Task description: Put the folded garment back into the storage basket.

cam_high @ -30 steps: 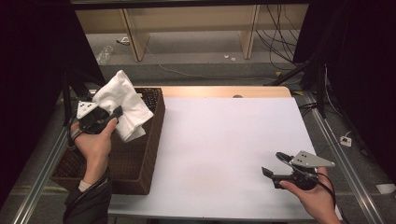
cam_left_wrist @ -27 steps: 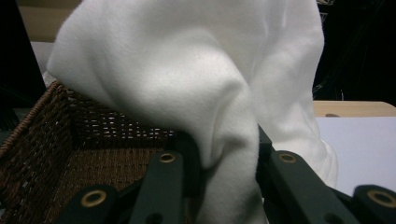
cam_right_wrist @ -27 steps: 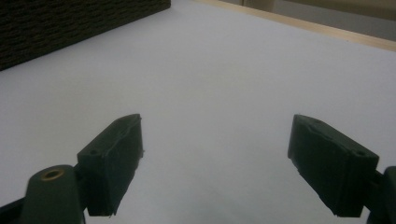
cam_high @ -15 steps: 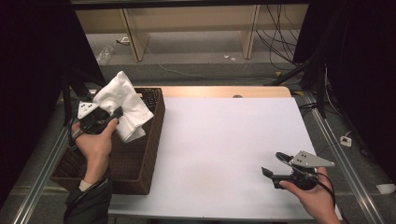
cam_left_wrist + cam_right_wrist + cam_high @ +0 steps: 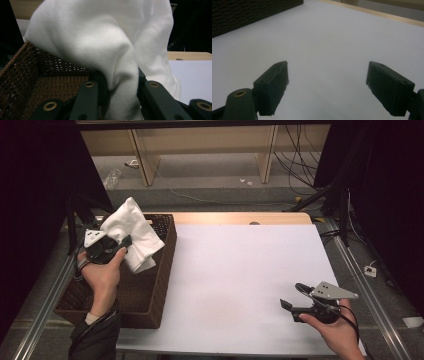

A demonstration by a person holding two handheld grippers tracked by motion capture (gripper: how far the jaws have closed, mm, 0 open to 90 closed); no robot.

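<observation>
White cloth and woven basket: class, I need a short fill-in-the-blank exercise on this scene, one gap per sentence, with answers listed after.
1. The left gripper is shut on a crumpled cloth whose colour is ____.
2. That cloth hangs above a dark brown woven ____.
3. The right gripper has its jaws ____, with nothing between them.
4. It sits over the pale ____ top.

Missing words: white; basket; open; table

White-topped table, dark wicker basket at its left edge.
</observation>
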